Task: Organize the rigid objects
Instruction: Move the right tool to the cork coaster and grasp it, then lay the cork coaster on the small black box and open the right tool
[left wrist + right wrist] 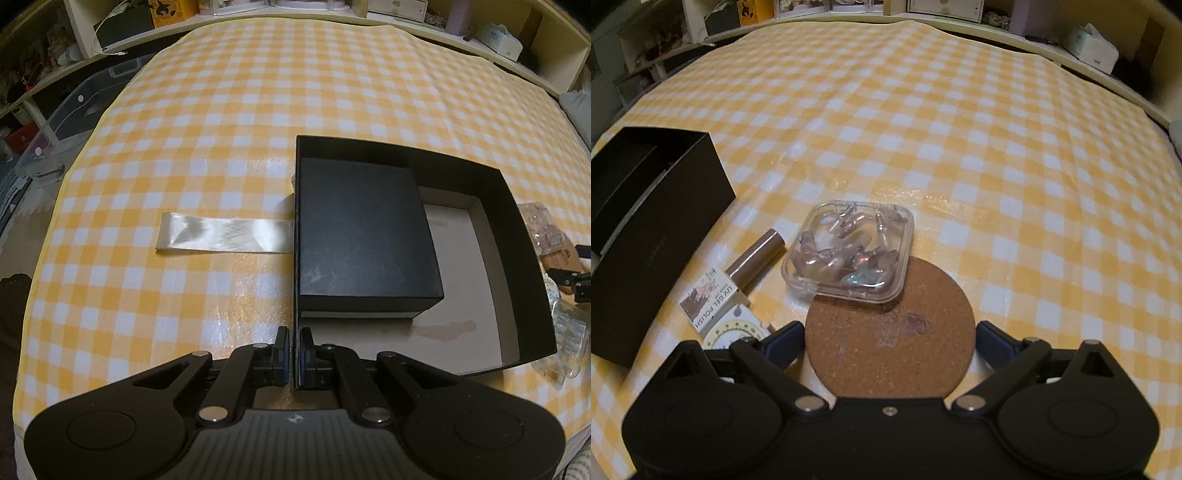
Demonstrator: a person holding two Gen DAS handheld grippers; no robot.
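Note:
A large open black box (517, 236) lies on the yellow checked tablecloth, with a smaller closed black box (362, 229) in its left part. My left gripper (294, 350) is shut on the big box's near left wall. In the right wrist view the big box (639, 236) is at the left. My right gripper (890, 343) is open, its fingers on either side of a round cork coaster (890, 339). A clear plastic case (849, 251) of small shiny pieces rests partly on the coaster. A UV gel polish bottle (738, 273) lies beside it.
A pale satin ribbon (225, 234) lies flat to the left of the box. A small round yellow-rimmed item (735, 334) sits by my right gripper's left finger. Shelves with clutter run along the table's far edge, with a tissue box (1093, 48).

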